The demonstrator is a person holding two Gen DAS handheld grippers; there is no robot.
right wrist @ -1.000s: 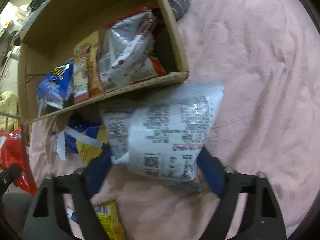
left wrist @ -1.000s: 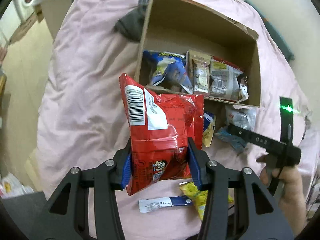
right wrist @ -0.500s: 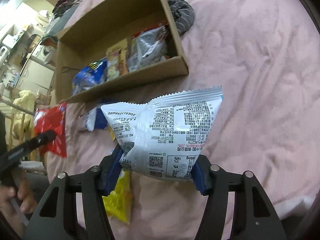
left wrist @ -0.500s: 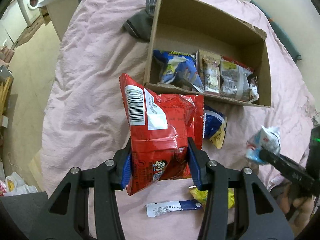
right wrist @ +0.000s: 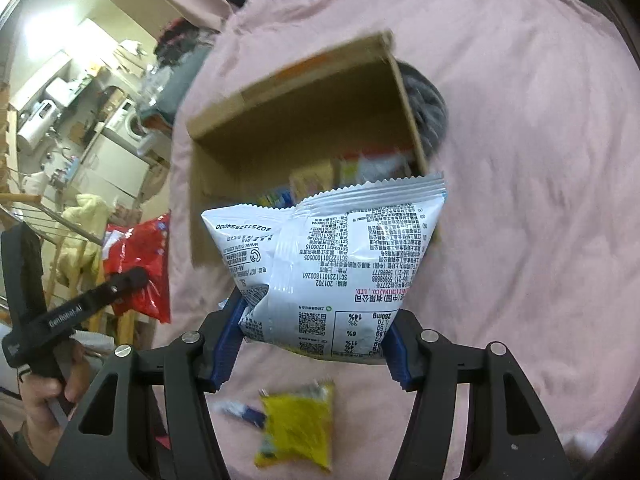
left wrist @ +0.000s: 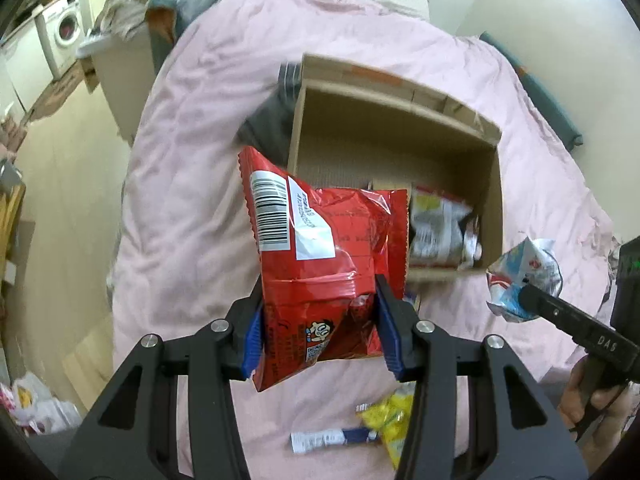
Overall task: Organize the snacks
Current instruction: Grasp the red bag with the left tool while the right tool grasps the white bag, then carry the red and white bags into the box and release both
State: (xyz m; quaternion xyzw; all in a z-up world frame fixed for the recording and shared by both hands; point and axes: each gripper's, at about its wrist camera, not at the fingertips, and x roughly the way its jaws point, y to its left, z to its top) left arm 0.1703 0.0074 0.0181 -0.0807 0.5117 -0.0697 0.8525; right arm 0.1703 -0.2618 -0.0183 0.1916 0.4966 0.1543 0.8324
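Note:
My left gripper [left wrist: 320,328] is shut on a red snack bag [left wrist: 324,252] with a white barcode label, held in the air in front of the open cardboard box [left wrist: 496,184]. Several snack packs [left wrist: 440,228] lie along the box's near wall. My right gripper [right wrist: 312,340] is shut on a white and blue snack bag [right wrist: 336,256] printed with black text, also lifted above the bed before the cardboard box [right wrist: 404,92]. In the left wrist view the white bag [left wrist: 524,272] shows at the right, in the other gripper.
A pink bedspread [left wrist: 192,160] covers the bed under the box. A yellow packet [right wrist: 296,424] and a small blue and white stick pack [left wrist: 332,436] lie on it near me. A grey sock [right wrist: 428,108] lies beside the box. A washing machine [left wrist: 64,36] stands beyond the bed.
Both grippers have risen from the bedspread with their bags. The right one closed on the white bag that lay on the bed and lifted it; box and bed now look farther below.

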